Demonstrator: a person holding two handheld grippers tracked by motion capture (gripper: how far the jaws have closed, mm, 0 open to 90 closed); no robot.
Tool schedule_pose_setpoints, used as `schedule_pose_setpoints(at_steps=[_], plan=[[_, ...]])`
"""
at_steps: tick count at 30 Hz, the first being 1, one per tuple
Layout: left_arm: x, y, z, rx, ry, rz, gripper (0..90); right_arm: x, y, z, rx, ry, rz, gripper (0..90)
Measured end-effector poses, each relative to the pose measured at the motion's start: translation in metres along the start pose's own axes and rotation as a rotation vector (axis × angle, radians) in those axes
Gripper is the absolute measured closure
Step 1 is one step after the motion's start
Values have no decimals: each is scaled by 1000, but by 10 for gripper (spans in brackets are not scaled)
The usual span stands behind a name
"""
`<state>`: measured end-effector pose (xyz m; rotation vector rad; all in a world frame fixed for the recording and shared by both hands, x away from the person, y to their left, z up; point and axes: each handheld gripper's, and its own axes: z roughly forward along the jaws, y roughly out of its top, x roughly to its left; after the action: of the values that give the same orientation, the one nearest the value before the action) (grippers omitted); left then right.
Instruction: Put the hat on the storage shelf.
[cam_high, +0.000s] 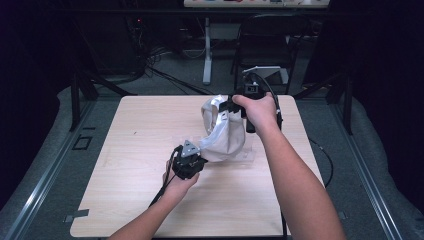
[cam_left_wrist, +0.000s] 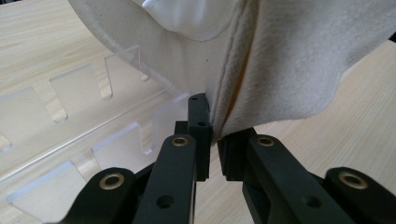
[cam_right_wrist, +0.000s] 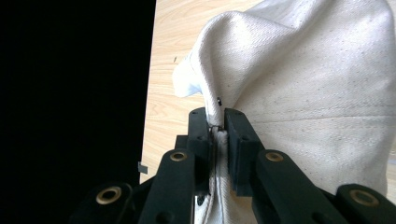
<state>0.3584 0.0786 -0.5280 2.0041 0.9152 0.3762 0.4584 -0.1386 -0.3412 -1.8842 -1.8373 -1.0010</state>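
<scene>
A white cloth bag (cam_high: 222, 132) hangs over the middle of the wooden table (cam_high: 140, 130), stretched between both grippers. My left gripper (cam_high: 192, 159) is shut on the bag's lower near edge; in the left gripper view its jaws pinch a seam of the cloth (cam_left_wrist: 280, 65), and my left gripper (cam_left_wrist: 215, 140) sits low over the table. My right gripper (cam_high: 235, 106) holds the bag's upper far edge, raised above the table. In the right gripper view, my right gripper (cam_right_wrist: 218, 122) clamps a fold of the cloth (cam_right_wrist: 317, 93).
A clear plastic sheet with notched tabs (cam_left_wrist: 70, 121) lies flat on the table under the bag, also faint in the high view as the clear sheet (cam_high: 245, 156). A black chair (cam_high: 265, 45) and a table leg (cam_high: 207, 55) stand beyond the far edge.
</scene>
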Motion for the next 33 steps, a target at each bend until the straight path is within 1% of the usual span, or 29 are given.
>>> schedule_pose_setpoints(at_steps=[1,2,3,4,6,9,10,11,12,15,17,19,20,22,24,25,27,28,29,30,31,32,33], plan=[[1,-2,4,32,6,9,848,0,0,0,4,-2,15,816],[2,-5,6,38,1,4,846,-2,0,2,5,-15,-1,816],[3,-7,6,24,-3,-3,846,-2,-1,4,3,-29,2,816],[3,-7,6,23,-4,-9,846,-3,-2,5,17,-26,13,816],[3,-8,6,20,-5,-13,846,-6,-2,7,19,-18,18,816],[2,-8,6,19,-2,-7,843,-8,-2,8,7,-17,12,816],[3,-8,6,15,-1,-9,841,-6,-2,8,8,-22,30,816],[3,-8,6,15,-1,-9,838,-6,-2,7,8,-22,25,816],[2,-8,6,13,1,-9,836,-7,-1,6,19,-21,14,816],[2,-8,5,18,2,-2,830,-6,-1,6,16,-20,15,816],[1,-8,5,16,3,-5,815,-6,-1,6,16,-19,16,815],[2,-8,5,24,0,-7,781,-5,-2,7,17,-23,15,815],[1,-9,5,18,0,-10,781,-5,-2,6,17,-24,14,815],[1,-9,5,3,5,-4,733,-5,-2,6,17,-22,12,814],[0,-10,4,-5,3,-9,643,-5,-2,5,19,-23,7,814],[0,-10,1,-14,3,-9,584,-5,-3,4,23,-32,-2,812],[0,-10,0,-17,4,-6,548,-4,-4,4,19,-32,2,811],[0,-10,-2,-13,-1,-8,548,-5,-4,4,22,-31,-3,806],[0,-11,-2,-21,2,-3,517,-5,-6,3,26,-30,-6,790],[-1,-11,-6,-15,-2,4,504,-4,-7,2,32,-23,-11,780],[-1,-11,-6,-15,-2,4,495,-4,-7,2,32,-23,-11,780],[-2,-12,-10,-25,-4,7,485,-4,-10,0,38,-17,-24,747],[-2,-12,-10,-25,-4,7,476,-4,-10,0,38,-17,-24,747]])
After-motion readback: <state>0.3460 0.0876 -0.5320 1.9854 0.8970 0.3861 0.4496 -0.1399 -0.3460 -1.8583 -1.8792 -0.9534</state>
